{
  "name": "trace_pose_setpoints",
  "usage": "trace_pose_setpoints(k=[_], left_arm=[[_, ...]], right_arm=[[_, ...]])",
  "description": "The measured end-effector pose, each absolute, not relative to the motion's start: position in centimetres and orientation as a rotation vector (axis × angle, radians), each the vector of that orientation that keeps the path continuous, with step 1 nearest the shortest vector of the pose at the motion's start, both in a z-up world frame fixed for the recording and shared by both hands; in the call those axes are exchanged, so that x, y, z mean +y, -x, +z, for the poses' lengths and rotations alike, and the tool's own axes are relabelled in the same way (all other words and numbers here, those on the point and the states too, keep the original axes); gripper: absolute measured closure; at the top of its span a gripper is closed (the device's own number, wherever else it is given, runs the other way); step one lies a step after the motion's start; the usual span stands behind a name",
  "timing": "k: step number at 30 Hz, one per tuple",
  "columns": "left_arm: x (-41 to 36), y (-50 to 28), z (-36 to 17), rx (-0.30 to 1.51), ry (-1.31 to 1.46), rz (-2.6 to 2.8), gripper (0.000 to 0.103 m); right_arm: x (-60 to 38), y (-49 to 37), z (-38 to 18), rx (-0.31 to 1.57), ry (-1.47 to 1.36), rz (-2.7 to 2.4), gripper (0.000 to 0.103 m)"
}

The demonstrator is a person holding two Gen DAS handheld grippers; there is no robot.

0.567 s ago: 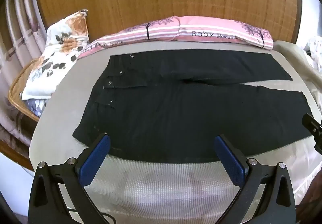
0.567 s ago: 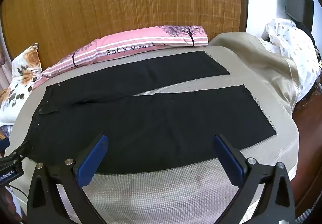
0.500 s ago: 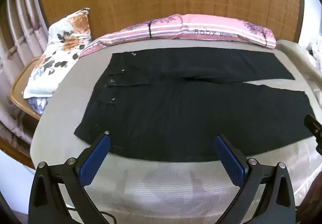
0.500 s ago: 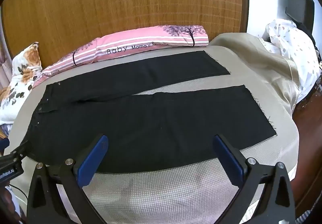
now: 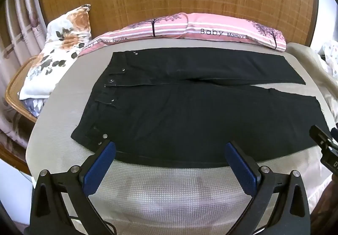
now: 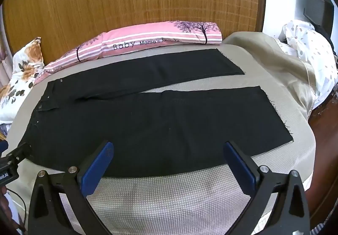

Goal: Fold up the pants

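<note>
Both jaws of mine stand wide apart and hold nothing. From the left: a floral pillow [image 5: 57, 59] lies left of the black pants [image 5: 190, 112], off the bed's [image 5: 169, 188] edge. My left gripper [image 5: 170, 168] hovers above the near hem of the pants, close to the waistband. The pants lie flat on the bed, legs spread toward the right. My right gripper [image 6: 166, 168] hovers above the near leg. Behind the pants, a pink pillow [image 6: 147, 42] lies against the wooden headboard [image 6: 131, 2].

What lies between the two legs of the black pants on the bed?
Only a bare wedge of grey bed cover separates the legs of the black pants, widening toward the hems; clearest in the right wrist view.
</note>
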State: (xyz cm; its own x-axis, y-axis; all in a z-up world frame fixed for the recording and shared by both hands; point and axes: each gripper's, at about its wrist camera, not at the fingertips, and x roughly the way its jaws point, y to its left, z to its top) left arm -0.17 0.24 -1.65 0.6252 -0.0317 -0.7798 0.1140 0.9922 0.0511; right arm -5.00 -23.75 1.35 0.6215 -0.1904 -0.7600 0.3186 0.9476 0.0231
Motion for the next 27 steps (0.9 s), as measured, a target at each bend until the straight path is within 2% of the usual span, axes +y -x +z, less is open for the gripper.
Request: trace_pose_setpoints(k=[27], left_arm=[[0.3, -0.6, -2.7, 0.924, -0.063, -0.094, 0.001]], right_arm=[[-23.7, 4.6, 0.8, 0.864, -0.147, -0.289, 0.000]])
